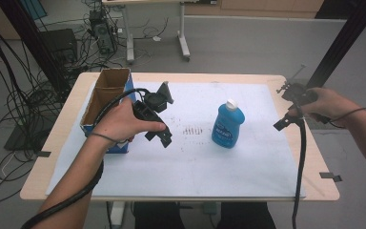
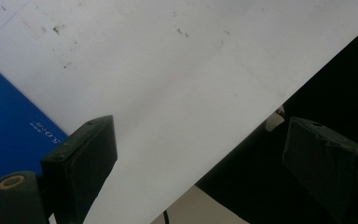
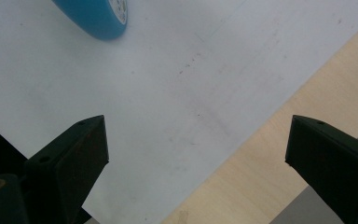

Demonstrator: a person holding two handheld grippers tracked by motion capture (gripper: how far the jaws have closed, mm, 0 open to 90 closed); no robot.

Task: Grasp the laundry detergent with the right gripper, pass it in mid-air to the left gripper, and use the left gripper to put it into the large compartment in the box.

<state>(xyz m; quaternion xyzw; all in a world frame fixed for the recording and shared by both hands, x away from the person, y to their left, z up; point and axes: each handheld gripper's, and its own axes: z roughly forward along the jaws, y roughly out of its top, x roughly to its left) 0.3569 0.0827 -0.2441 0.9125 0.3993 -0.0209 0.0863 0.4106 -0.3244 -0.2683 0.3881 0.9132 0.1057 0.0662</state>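
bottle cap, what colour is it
White, atop the blue bottle; the cap shows best in the high view.

Blue bottle [image 1: 228,125] upright mid-table, cardboard box [image 1: 106,98] left, grippers apart

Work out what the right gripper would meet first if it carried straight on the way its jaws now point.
Probably the bare white sheet on the table: the right gripper has open jaws framing it, with the blue bottle off to one side.
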